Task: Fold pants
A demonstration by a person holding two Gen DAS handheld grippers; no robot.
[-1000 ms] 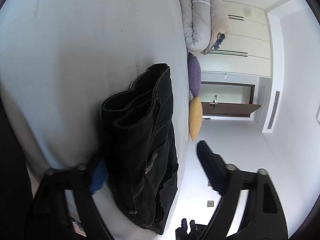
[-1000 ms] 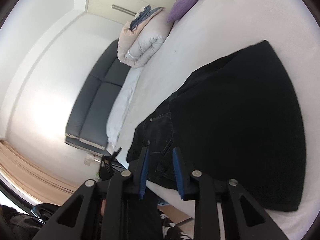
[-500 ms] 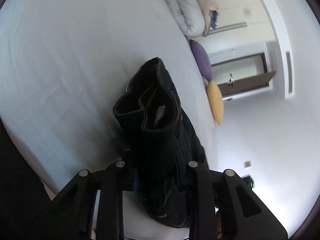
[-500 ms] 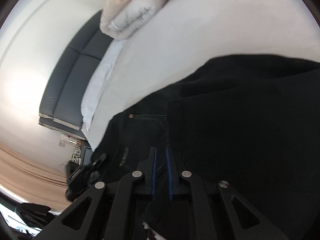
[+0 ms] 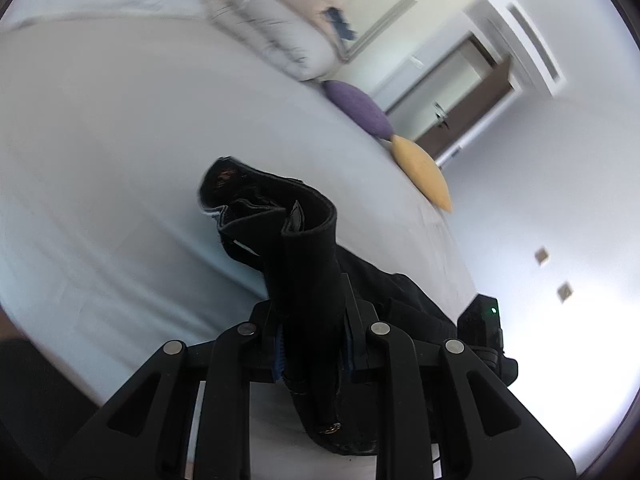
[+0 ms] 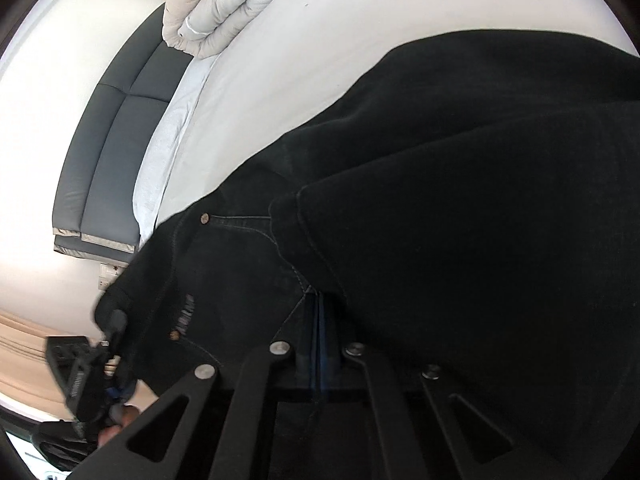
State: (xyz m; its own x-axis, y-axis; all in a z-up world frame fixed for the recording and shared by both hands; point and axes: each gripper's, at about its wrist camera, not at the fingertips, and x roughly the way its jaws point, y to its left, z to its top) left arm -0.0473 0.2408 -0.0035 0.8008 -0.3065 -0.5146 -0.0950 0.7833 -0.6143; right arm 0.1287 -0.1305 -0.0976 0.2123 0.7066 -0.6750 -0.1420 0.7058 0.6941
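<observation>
The left gripper (image 5: pixel 312 344) is clamping the pants (image 5: pixel 304 280) waistband between its fingers, lifting it off the bed (image 5: pixel 120 140). The right gripper (image 6: pixel 319 332) is pinching fabric, fingers fully closed. Pants are lying half-folded; the final fold is pending.

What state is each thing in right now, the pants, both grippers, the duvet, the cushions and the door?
Black pants: partly folded, waistband end lifted off the bed.
Left gripper: shut on the pants; jaws have just been closing.
Right gripper: shut, pads together at a pants edge; hold unclear.
Duvet: rolled up on the bed.
Purple cushion: lying at the bed edge.
Yellow cushion: lying beside it.
Door: open.
</observation>
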